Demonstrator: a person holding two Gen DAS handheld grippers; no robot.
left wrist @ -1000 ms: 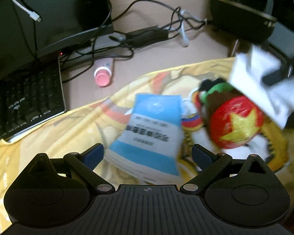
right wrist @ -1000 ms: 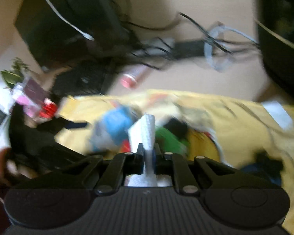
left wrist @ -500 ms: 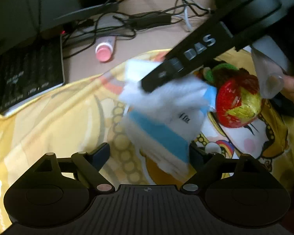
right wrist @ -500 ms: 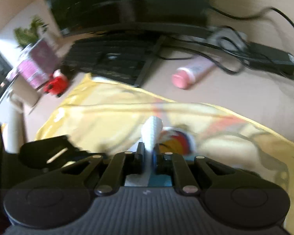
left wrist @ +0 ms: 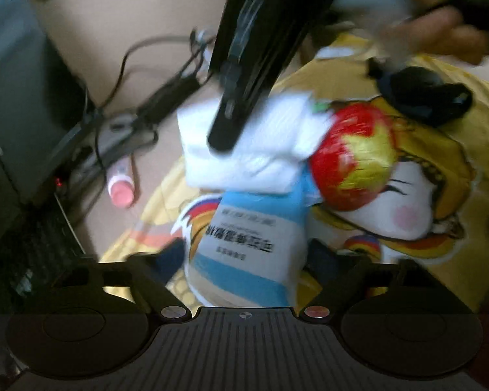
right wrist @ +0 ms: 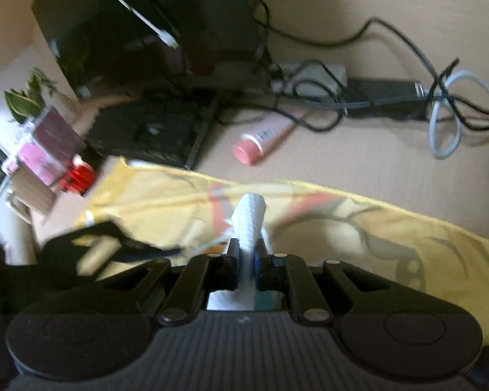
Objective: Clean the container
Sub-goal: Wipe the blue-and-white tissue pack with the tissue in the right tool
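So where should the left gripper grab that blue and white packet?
Best guess: across its near, narrow end, pinching the two long side edges. The packet lies flat on the yellow cloth with that end between the left gripper's closing jaws, so coming from the near side suits it. The far end is covered by the white wipe in the right gripper.

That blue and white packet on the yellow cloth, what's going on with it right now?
A person is working with two handheld grippers. The left gripper is closing around the blue and white packet, which lies on the yellow cartoon cloth; whether its pads touch yet is unclear. The right gripper is shut on a white wipe and holds it over the packet's far end, beside a red and gold foil ball.
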